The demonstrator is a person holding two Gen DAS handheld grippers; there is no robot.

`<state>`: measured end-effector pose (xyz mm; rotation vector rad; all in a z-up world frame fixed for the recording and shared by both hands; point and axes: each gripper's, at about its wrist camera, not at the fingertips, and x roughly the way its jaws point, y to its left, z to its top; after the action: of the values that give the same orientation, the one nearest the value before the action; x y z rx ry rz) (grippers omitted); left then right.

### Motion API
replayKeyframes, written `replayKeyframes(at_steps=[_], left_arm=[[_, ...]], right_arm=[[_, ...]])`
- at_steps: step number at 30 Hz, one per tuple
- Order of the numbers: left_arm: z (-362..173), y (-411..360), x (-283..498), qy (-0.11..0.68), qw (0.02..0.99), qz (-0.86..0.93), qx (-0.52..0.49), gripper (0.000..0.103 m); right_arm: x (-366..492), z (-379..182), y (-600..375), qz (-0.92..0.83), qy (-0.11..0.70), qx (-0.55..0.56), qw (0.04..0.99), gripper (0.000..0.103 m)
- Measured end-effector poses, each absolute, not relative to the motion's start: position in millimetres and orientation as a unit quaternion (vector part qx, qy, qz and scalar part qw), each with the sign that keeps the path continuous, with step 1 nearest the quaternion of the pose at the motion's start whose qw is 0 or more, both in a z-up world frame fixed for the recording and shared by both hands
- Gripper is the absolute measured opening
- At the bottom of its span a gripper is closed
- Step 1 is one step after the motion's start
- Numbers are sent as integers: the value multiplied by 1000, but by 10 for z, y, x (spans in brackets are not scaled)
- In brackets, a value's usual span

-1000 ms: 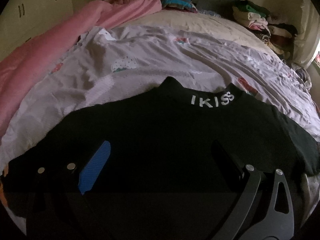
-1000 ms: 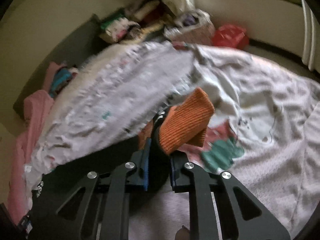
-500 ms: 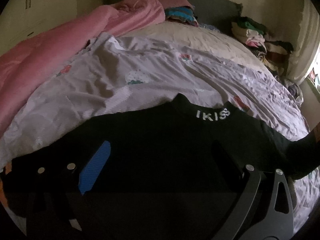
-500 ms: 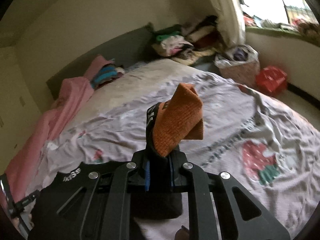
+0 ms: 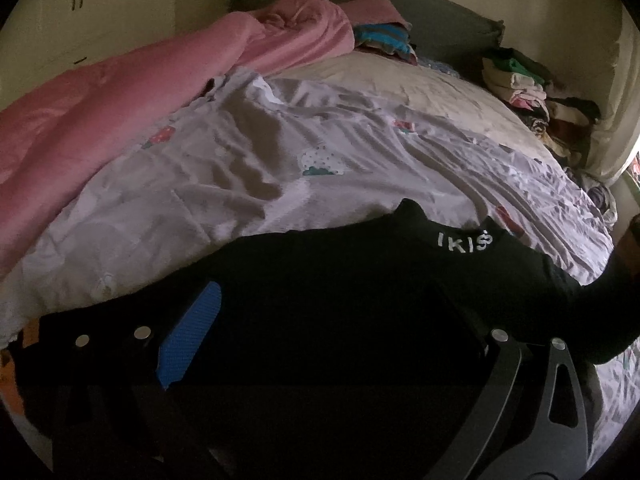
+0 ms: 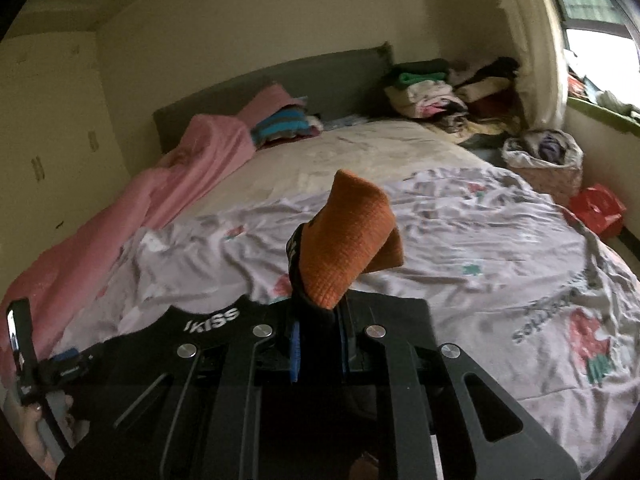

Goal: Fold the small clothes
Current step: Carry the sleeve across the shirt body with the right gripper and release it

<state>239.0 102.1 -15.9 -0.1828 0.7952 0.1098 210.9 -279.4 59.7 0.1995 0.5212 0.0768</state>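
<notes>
Since earlier frame, right claw (image 6: pixel 316 344) swung upward with orange ribbed cuff (image 6: pixel 346 244), clenched on it. Black garment (image 5: pixel 360 292), soft knit, white lettering at collar, spread at near edge of bed (image 5: pixel 224 184). Left claw (image 5: pixel 332 332) released, above garment. Risk judged: cuff slipping from pads, sleeve fold dragged crooked.

mid-bed quilt (image 6: pixel 460 240) lies open; pink blanket (image 6: pixel 168 208) and, seemingly, clothes pile (image 6: pixel 432 92) hem it.
</notes>
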Motion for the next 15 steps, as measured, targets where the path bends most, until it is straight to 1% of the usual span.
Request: replayKeyframes(at_steps=[15], left_arm=[[-206, 1082, 2378, 395, 912, 33, -102, 95]], right_arm=[[2243, 202, -1755, 112, 300, 29, 947, 13]])
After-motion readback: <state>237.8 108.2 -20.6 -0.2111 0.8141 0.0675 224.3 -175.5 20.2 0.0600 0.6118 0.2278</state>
